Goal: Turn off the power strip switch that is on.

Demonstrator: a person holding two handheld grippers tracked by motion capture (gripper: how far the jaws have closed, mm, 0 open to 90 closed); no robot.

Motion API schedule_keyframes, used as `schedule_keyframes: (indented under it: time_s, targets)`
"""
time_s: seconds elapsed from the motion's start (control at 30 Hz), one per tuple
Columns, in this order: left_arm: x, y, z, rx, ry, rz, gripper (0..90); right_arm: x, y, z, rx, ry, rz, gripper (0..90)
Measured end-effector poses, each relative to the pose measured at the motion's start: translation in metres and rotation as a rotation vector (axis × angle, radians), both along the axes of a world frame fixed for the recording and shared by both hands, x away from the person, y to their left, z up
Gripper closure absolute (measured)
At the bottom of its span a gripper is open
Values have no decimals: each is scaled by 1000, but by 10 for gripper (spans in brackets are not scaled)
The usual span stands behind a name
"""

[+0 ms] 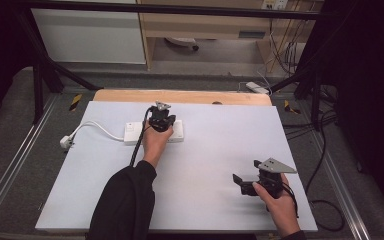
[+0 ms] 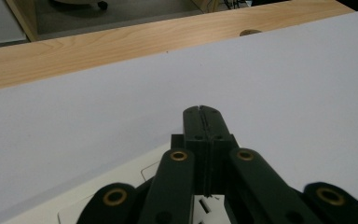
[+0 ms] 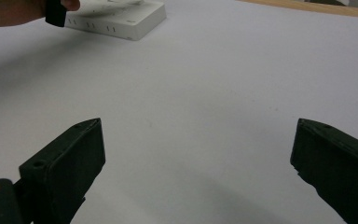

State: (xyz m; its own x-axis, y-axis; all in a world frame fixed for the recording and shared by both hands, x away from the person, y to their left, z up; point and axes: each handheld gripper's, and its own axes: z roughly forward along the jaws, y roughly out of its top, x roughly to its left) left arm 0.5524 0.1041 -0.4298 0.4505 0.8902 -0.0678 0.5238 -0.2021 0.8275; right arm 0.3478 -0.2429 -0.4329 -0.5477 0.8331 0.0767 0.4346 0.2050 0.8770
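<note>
Your left hand (image 1: pixel 155 141) covers the power strip's (image 1: pixel 177 131) middle; its sockets are too small to read. In the right gripper view the strip (image 3: pixel 121 21) is cut by the top edge.

A white board (image 1: pixel 210 165) covers the wooden table (image 1: pixel 180 96); behind stands a wooden shelf (image 1: pixel 205 25), cables (image 1: pixel 285 50) beside it.
</note>
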Motion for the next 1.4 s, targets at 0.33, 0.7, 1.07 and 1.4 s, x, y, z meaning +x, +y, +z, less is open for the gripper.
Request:
schedule_keyframes:
  time_s: [0.33, 0.7, 1.07, 1.4]
  targets:
    - [1, 4, -2, 10, 4, 10, 900, 0, 0, 0, -1, 0, 1, 34]
    - [2, 4, -5, 18, 13, 11, 900, 0, 0, 0, 0, -1, 1, 34]
    - [3, 3, -7, 20, 12, 12, 900, 0, 0, 0, 1, 0, 2, 34]
    - [3, 2, -7, 31, 9, 5, 900, 0, -1, 0, 0, 2, 3, 34]
